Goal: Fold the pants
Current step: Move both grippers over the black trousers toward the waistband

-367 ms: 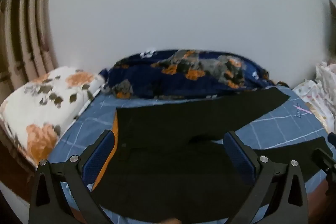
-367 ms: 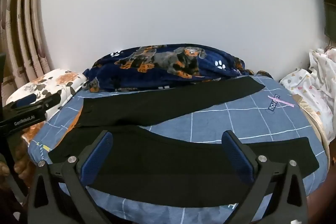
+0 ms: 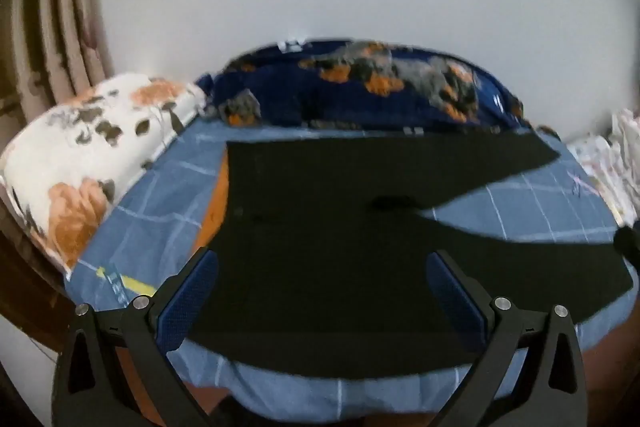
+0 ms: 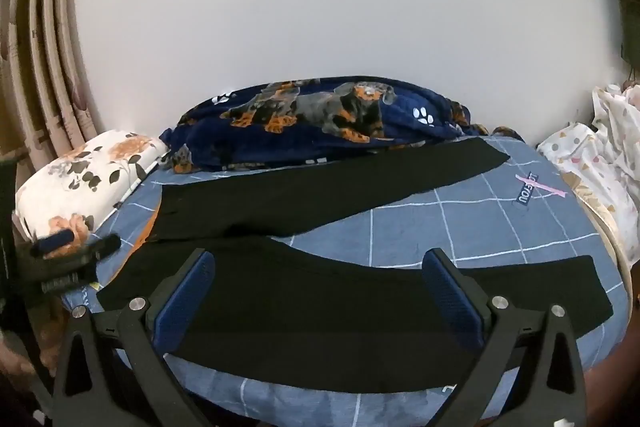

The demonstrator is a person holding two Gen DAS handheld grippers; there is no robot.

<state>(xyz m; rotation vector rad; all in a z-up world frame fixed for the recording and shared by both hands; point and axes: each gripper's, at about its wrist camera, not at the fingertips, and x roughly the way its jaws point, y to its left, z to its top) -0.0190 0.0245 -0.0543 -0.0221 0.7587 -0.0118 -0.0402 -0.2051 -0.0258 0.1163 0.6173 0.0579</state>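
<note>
The long black pants [image 4: 320, 227] lie flat on the blue checked bed sheet [image 4: 460, 227], legs spread apart. The left claw [image 3: 322, 301] and the right claw [image 4: 320, 299] both hang above the near leg, fingers wide apart, holding nothing.

Blue-checked bed [image 4: 460, 227], black pants [image 4: 320, 307] spread flat, floral pillow [image 4: 88, 171], dog-print blanket [image 4: 320, 115]

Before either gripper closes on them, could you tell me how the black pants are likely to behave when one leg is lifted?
The black pants lie flat and follow the blue checked bedsheet, so they will probably hang limp rather than hold shape. The long legs would likely trail and drag. The fabric looks thin, so probably light.
</note>
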